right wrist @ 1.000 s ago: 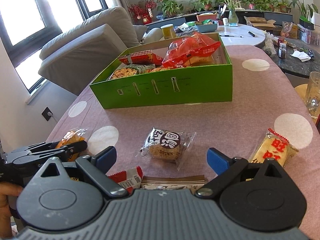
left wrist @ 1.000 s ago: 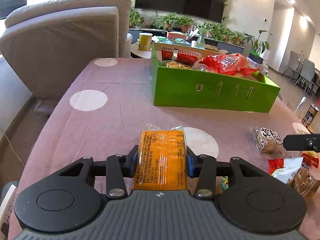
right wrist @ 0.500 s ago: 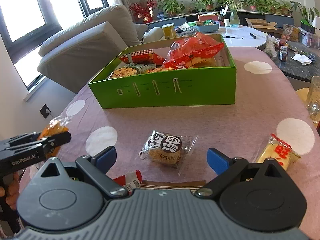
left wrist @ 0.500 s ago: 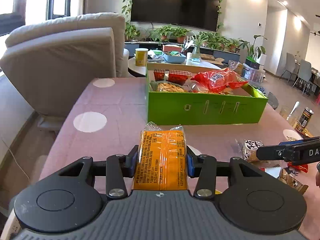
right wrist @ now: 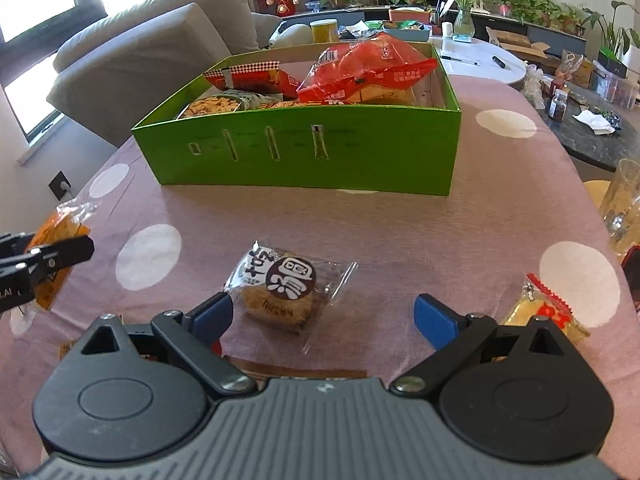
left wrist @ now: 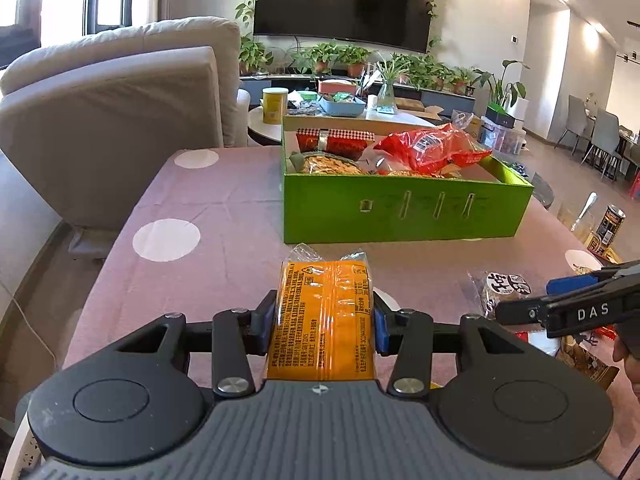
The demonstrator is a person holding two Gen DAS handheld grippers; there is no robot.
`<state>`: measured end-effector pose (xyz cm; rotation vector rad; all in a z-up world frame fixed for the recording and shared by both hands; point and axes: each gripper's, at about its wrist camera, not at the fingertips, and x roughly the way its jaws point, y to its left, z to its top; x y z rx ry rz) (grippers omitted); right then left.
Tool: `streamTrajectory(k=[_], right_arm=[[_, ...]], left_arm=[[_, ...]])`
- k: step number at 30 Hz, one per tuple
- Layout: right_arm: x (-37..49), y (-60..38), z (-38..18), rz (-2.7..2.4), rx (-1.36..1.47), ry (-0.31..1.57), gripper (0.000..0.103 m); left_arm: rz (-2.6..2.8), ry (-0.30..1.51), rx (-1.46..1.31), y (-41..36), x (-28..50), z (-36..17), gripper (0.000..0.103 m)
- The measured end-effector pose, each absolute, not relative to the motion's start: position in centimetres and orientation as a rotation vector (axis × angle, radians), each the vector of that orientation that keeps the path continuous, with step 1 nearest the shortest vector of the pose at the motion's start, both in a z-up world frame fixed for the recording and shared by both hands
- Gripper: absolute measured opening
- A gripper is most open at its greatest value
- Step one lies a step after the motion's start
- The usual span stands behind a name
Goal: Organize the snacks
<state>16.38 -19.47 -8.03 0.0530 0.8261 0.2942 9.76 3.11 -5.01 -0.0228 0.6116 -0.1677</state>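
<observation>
My left gripper (left wrist: pixel 324 320) is shut on an orange snack packet (left wrist: pixel 325 320), held above the mauve tablecloth in front of the green box (left wrist: pixel 404 216). The same orange snack packet (right wrist: pixel 54 236) shows at the far left of the right wrist view. My right gripper (right wrist: pixel 322 314) stands open just above the table. A clear-wrapped round biscuit (right wrist: pixel 282 286) lies between and slightly ahead of its blue pads (right wrist: pixel 210 314), which do not touch it. The green box (right wrist: pixel 304 152) holds a red bag (right wrist: pixel 368 68) and several other snacks.
A yellow-and-red rice cracker packet (right wrist: pixel 544 312) lies at the right of the right gripper, more wrappers under its body. A drinking glass (right wrist: pixel 626 204) stands at the table's right edge. A grey sofa (left wrist: pixel 116 108) lies beyond the table's left side.
The left gripper rose with the orange packet and now sits higher over the table. The right gripper sank and edged forward, so the round biscuit sits closer between its fingers.
</observation>
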Motion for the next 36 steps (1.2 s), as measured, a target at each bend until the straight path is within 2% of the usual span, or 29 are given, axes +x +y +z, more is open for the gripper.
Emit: streamTrajectory(k=[18, 26, 36], right_arm=[[17.4, -17.4, -8.2, 0.32, -0.094, 0.785, 0.07], [17.2, -19.1, -7.3, 0.338, 0.073, 0.797, 0.066], [16.7, -19.7, -4.5, 0.373, 0.135, 0.702, 0.066]], left_arm=[[-0.165, 0.638, -0.016, 2.7, 10.3, -5.6, 0.042], [-0.173, 0.624, -0.015, 2.6, 9.9, -4.9, 0.042], [-0.212, 0.594, 0.009, 1.2, 10.2, -3.4, 0.042]])
